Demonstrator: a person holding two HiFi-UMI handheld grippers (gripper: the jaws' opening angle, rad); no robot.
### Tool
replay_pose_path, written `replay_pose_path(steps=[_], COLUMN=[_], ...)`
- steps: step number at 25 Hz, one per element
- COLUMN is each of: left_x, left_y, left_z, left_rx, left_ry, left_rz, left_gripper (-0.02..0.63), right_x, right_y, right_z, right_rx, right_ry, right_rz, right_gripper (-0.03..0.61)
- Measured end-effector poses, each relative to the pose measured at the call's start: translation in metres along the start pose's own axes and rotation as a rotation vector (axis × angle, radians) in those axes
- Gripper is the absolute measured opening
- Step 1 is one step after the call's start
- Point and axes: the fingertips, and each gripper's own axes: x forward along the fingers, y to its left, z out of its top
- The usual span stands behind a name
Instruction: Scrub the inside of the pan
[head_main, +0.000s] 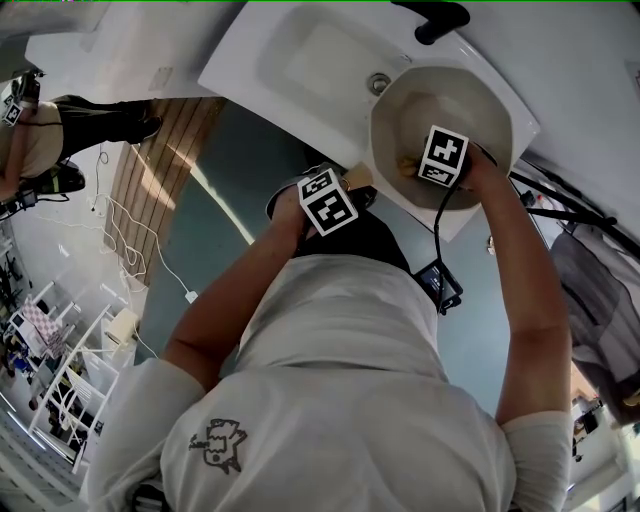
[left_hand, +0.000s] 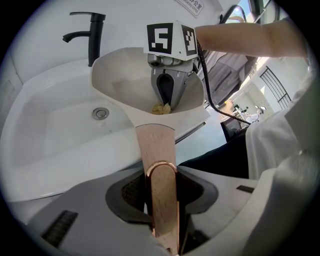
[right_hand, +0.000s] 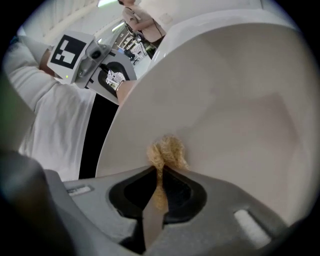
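Observation:
A cream pan (head_main: 398, 118) with a wooden handle (left_hand: 157, 150) is held tilted over the white sink (head_main: 300, 60). My left gripper (left_hand: 161, 172) is shut on that handle, just below the bowl's rim. Inside the bowl (left_hand: 120, 82), my right gripper (left_hand: 166, 102) points down at the bottom. It is shut on a small yellowish scrubber (right_hand: 166, 152), which presses against the pan's inner wall (right_hand: 225, 100). From the head view the scrubber (head_main: 408, 160) shows as a tan spot under the right gripper's (head_main: 414, 164) marker cube. The left gripper (head_main: 355, 186) sits at the pan's near edge.
A black faucet (left_hand: 92, 30) stands behind the sink, and the drain (left_hand: 101, 113) lies left of the pan. A black cable (head_main: 437, 235) hangs from the right gripper. On the floor at the left are white shelves (head_main: 60, 370) and another person (head_main: 40, 140).

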Motion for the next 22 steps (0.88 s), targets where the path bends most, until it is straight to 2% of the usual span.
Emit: replay_pose_path(steps=[6, 11, 14, 16, 22], left_x=[0.001, -0.001, 0.0, 0.0, 0.004], left_y=[-0.002, -0.002, -0.001, -0.001, -0.006], left_z=[0.001, -0.002, -0.001, -0.002, 0.0], left_rx=[-0.002, -0.007, -0.006, -0.006, -0.002], left_ry=[0.0, 0.001, 0.0, 0.003, 0.015], left_rz=[-0.02, -0.025, -0.027, -0.031, -0.041], left_gripper=[0.137, 0.135, 0.135, 0.135, 0.135], right_x=[-0.005, -0.019, -0.033, -0.037, -0.069], right_y=[-0.001, -0.015, -0.036, -0.059, -0.114], right_z=[-0.052, -0.084, -0.098, -0.101, -0.089], right_rx=[0.009, 0.064, 0.091, 0.074, 0.101], right_ry=[0.258, 0.423, 0.492, 0.514, 0.48], right_rz=[-0.005, -0.087, -0.187, -0.263, -0.553], right_gripper=[0.038, 0.038, 0.04, 0.04, 0.038])
